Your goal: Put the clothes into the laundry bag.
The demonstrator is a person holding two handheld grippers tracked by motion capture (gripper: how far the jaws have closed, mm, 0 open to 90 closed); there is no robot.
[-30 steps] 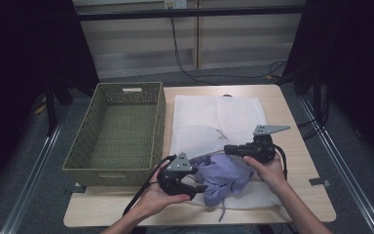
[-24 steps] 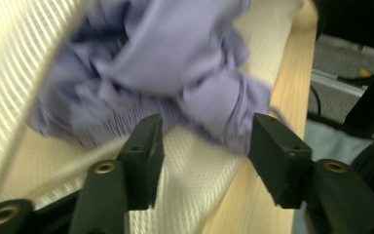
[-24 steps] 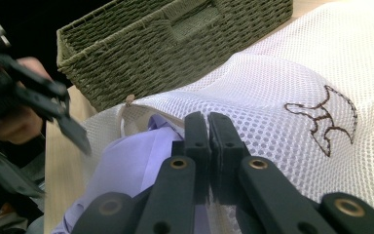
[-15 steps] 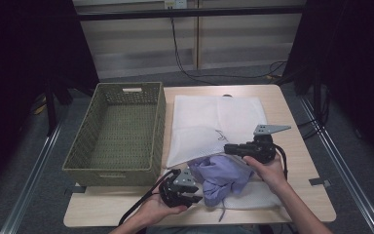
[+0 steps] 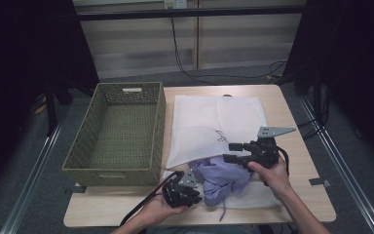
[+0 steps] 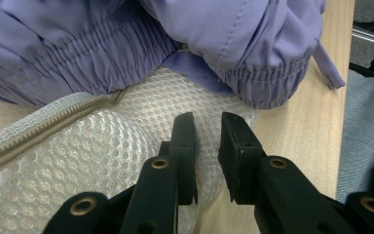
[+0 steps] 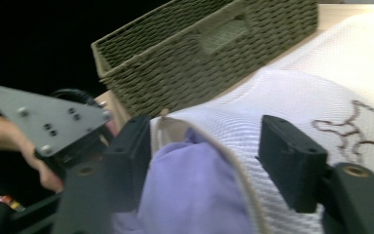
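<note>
A white mesh laundry bag [image 5: 214, 122] lies flat on the table, its zipped mouth toward me. A crumpled purple garment [image 5: 221, 178] sits half inside that mouth. My left gripper [image 5: 197, 194] is low at the bag's near left corner. In the left gripper view its jaws [image 6: 206, 127] have just been closing. A narrow gap remains, with the mesh [image 6: 102, 165] under and between them, not pinched. My right gripper [image 5: 230, 152] has just been opening. Its jaws [image 7: 204, 151] stand wide around the bag's upper lip [image 7: 233, 161] and the garment [image 7: 190, 195].
An empty woven basket [image 5: 159, 127] stands left of the bag, close to it, also in the right gripper view [image 7: 199, 53]. The table's near edge [image 5: 126, 222] runs just below my left hand. Cables trail on the floor behind the table.
My left gripper has sunk onto the table by the bag's corner and its jaws have narrowed. The right gripper's jaws have opened off the bag's upper lip.
</note>
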